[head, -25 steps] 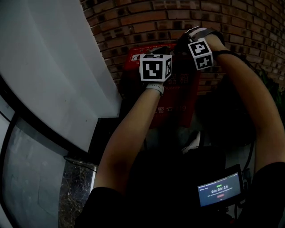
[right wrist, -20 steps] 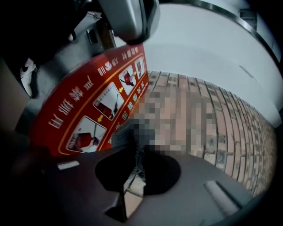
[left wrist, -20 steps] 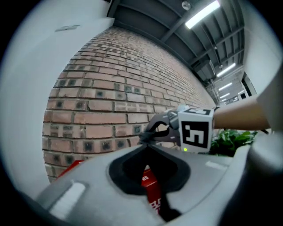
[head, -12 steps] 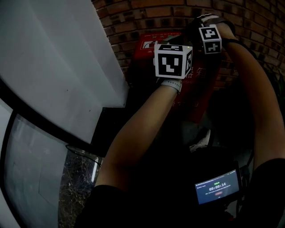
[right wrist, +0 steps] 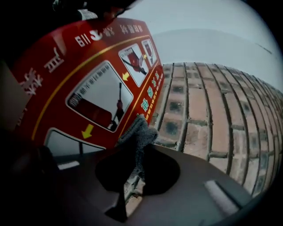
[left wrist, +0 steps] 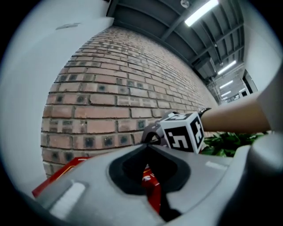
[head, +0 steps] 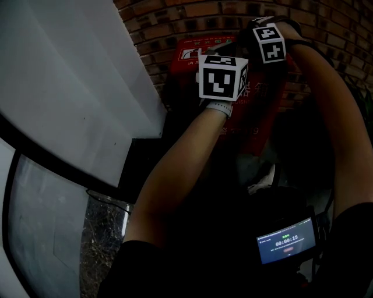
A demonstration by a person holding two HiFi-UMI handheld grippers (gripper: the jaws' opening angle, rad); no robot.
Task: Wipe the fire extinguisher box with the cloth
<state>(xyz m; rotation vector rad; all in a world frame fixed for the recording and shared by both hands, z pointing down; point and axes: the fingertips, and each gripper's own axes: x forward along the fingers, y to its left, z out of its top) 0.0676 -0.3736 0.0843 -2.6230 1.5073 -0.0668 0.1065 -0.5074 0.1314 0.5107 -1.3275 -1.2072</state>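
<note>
The red fire extinguisher box stands against a brick wall. Both arms reach to its top. In the head view the left gripper's marker cube is in front of the box's upper face and hides the jaws. The right gripper's cube sits higher, at the top right corner. In the right gripper view my right gripper is shut on a grey knitted cloth beside the box's pictogram label. In the left gripper view my left gripper is shut and empty, with the red box below it.
A large pale curved panel fills the left, with a glass pane and speckled floor below it. A small lit screen hangs at the person's waist. Green leaves grow to the right of the box.
Both marker cubes have shifted slightly up and right in the head view, and the left one looks larger. Both grippers stay at the box's top.
</note>
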